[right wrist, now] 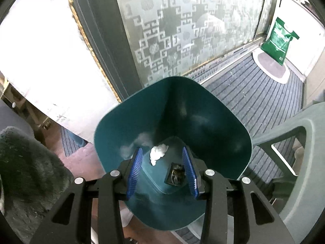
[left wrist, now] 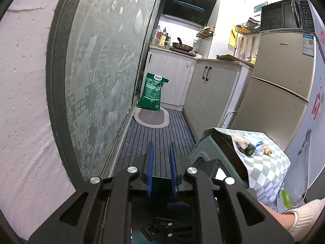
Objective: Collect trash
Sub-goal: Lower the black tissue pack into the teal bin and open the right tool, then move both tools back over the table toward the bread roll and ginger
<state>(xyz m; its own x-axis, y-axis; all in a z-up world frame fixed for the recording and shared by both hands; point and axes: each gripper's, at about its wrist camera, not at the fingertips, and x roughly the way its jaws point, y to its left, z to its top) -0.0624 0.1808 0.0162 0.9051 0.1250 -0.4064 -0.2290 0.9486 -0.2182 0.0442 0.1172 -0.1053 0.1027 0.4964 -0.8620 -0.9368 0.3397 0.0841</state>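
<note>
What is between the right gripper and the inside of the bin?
Nothing visible. The right gripper, jaws open and empty, hangs directly over the open mouth of the teal bin. On the bin floor lie a white tissue wad and a dark wrapper.

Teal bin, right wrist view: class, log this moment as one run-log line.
teal bin: holds white tissue wad, dark wrapper | right claw: open over bin | left claw: open, empty

We see a home kitchen: range hood (left wrist: 189, 4) and pan (left wrist: 182, 46) far, fridge (left wrist: 284, 81) with microwave (left wrist: 284, 14) right.
</note>
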